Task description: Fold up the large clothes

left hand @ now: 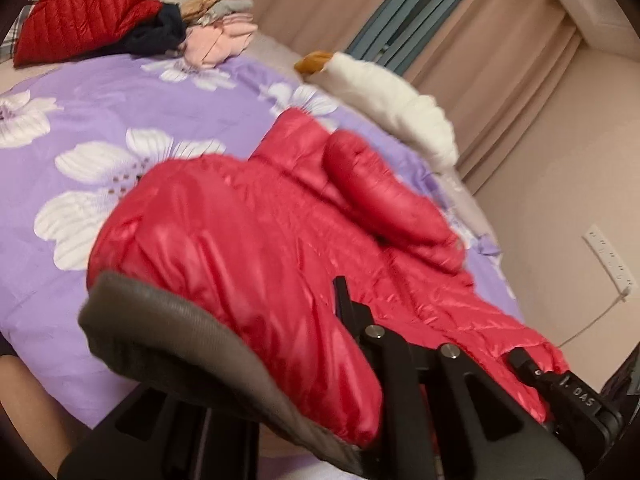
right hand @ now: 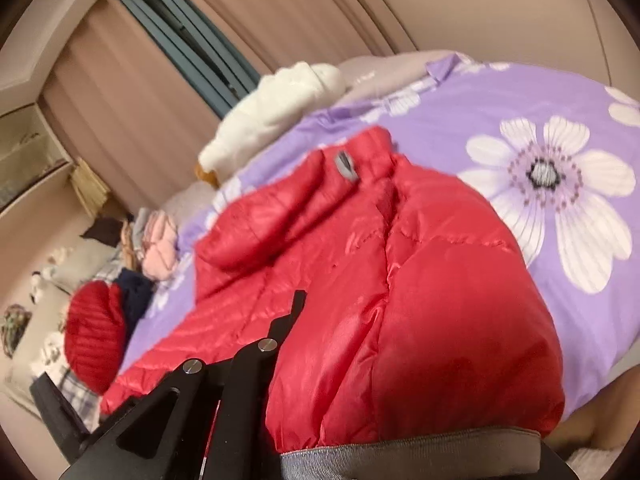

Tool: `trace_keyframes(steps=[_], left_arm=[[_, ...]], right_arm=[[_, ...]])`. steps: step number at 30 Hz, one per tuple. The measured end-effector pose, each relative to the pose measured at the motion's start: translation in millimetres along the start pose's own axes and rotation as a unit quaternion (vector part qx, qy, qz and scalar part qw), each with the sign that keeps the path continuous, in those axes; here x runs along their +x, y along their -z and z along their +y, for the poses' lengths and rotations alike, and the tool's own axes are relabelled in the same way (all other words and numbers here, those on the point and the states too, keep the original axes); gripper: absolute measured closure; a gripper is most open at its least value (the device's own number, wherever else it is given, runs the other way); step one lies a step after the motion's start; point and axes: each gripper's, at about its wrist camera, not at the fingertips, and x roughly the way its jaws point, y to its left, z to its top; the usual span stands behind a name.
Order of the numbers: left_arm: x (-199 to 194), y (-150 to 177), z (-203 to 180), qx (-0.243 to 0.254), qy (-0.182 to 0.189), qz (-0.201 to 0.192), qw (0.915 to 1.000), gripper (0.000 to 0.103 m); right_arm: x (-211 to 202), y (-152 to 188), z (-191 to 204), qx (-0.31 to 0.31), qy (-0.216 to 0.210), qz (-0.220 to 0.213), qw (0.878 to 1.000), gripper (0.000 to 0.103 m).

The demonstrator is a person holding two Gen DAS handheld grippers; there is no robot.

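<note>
A shiny red puffer jacket (left hand: 256,232) with a grey hem band (left hand: 168,324) lies on the purple flowered bed cover (left hand: 100,92), its hem end raised toward the cameras. My left gripper (left hand: 280,296) is shut on the hem. One black finger (left hand: 343,300) shows, and the other is hidden under the fabric. In the right wrist view the same jacket (right hand: 420,280) bulges up, collar tab away from me. My right gripper (right hand: 352,304) is shut on the grey hem (right hand: 400,456) there. One finger (right hand: 296,308) is visible and the other is covered by cloth.
At the far end of the bed is a pile of folded clothes: a dark red quilted jacket (left hand: 84,12), navy and pink garments (left hand: 220,40). A white plush toy (left hand: 400,112) lies along the bed's edge by the curtains. A wall socket (left hand: 610,256) is on the right.
</note>
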Motion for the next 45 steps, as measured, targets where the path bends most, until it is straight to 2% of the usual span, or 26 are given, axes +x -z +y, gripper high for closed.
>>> trace_keyframes(steps=[8, 17, 30, 38, 40, 43, 45], left_arm=[[-38, -15, -23, 0.033, 0.008, -0.024, 0.9991, 0.089], [-70, -23, -38, 0.043, 0.023, -0.063, 0.9968, 0.088], [-65, -29, -46, 0.06, 0.015, -0.075, 0.9952, 0.088], [-37, -69, -63, 0.069, 0.021, -0.107, 0.9916, 0.085], [-13, -89, -68, 0.067, 0.033, -0.109, 0.9913, 0.085], [36, -119, -80, 0.085, 0.013, -0.099, 0.9913, 0.084], [74, -137, -85, 0.086, -0.004, -0.083, 0.9928, 0.082]], right_arm=[[-40, -13, 7, -0.001, -0.031, -0.023, 0.999, 0.09], [-67, -19, 21, -0.02, -0.033, -0.058, 0.998, 0.09], [-62, -28, 25, -0.037, -0.024, -0.071, 0.997, 0.09], [-42, -66, 41, -0.064, -0.029, -0.098, 0.993, 0.09], [-25, -82, 45, -0.069, -0.031, -0.101, 0.992, 0.09], [11, -110, 47, -0.065, -0.036, -0.084, 0.994, 0.09], [48, -132, 51, -0.07, -0.024, -0.07, 0.995, 0.09]])
